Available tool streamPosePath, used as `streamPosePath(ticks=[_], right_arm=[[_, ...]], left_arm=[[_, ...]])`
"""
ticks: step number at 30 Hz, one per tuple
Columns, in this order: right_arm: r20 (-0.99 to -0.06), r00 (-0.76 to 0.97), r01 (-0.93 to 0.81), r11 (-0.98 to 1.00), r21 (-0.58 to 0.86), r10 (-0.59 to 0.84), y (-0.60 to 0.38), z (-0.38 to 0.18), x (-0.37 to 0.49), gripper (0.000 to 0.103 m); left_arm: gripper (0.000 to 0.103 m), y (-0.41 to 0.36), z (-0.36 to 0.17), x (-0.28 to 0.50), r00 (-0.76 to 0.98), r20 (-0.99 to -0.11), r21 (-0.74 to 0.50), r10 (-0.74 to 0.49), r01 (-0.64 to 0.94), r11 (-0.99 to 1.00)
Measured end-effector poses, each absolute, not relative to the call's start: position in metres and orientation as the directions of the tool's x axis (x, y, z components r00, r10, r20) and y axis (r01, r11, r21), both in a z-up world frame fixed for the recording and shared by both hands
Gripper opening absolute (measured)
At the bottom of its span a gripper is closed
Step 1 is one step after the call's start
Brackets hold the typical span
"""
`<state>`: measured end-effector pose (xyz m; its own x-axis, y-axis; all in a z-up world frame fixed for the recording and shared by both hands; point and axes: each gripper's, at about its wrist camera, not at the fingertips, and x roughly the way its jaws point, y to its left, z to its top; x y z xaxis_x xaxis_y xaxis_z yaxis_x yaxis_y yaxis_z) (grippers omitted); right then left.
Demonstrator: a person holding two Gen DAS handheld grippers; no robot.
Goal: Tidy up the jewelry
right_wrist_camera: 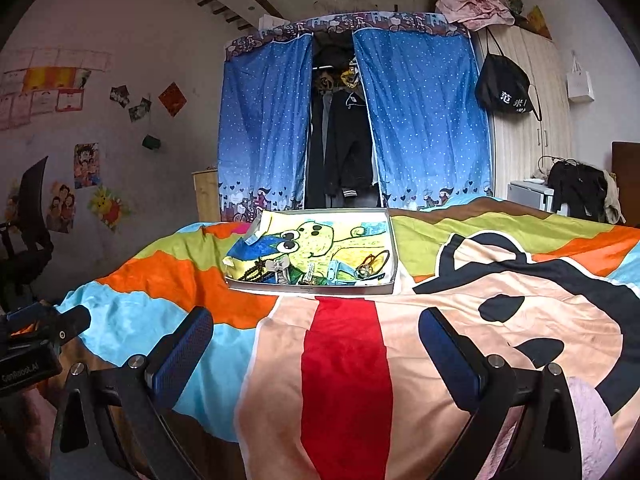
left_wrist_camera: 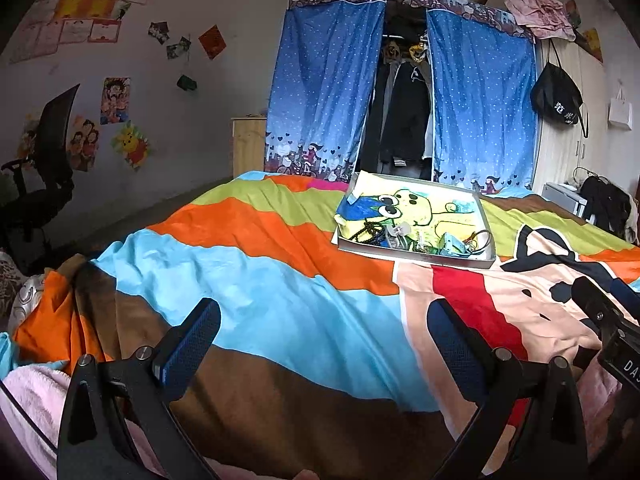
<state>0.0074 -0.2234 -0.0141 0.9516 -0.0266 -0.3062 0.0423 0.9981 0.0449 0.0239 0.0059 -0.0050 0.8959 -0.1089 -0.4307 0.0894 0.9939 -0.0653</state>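
Bed (right_wrist_camera: 344, 360) carries shallow tray (right_wrist_camera: 312, 289) of tangled jewelry (right_wrist_camera: 320, 272): light, slippery, snag-prone; pinch single strands. Both claws, left claw (left_wrist_camera: 324, 344) and right claw (right_wrist_camera: 316, 344), gape wide, empty.

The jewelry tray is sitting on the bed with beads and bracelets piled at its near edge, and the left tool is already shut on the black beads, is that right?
Not quite. The jewelry tray does sit on the bed with the black beads piled at its near edge, but the left tool is open and empty, well short of the tray. The left wrist view shows this.
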Motion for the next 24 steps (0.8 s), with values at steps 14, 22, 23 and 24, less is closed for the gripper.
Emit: streamPosePath(ticks=[14, 22, 23, 24], right_arm=[[-0.311, 0.950, 0.041, 0.998, 0.040, -0.026, -0.2227, -0.0167, 0.0079, 0.103], [-0.310, 0.950, 0.041, 0.998, 0.039, -0.027, -0.2221, -0.0163, 0.0079, 0.103], [-0.310, 0.950, 0.041, 0.998, 0.039, -0.026, -0.2224, -0.0165, 0.0078, 0.103], [-0.311, 0.950, 0.040, 0.998, 0.040, -0.026, -0.2225, -0.0166, 0.0079, 0.103]], left_arm=[[0.101, 0.0081, -0.0043, 0.0240, 0.897, -0.429, -0.069, -0.105, 0.083, 0.994], [0.101, 0.0074, -0.0043, 0.0234, 0.897, -0.429, -0.069, -0.104, 0.083, 0.994], [0.101, 0.0076, -0.0043, 0.0236, 0.897, -0.429, -0.069, -0.105, 0.083, 0.994], [0.101, 0.0076, -0.0043, 0.0236, 0.897, -0.429, -0.068, -0.104, 0.083, 0.994]])
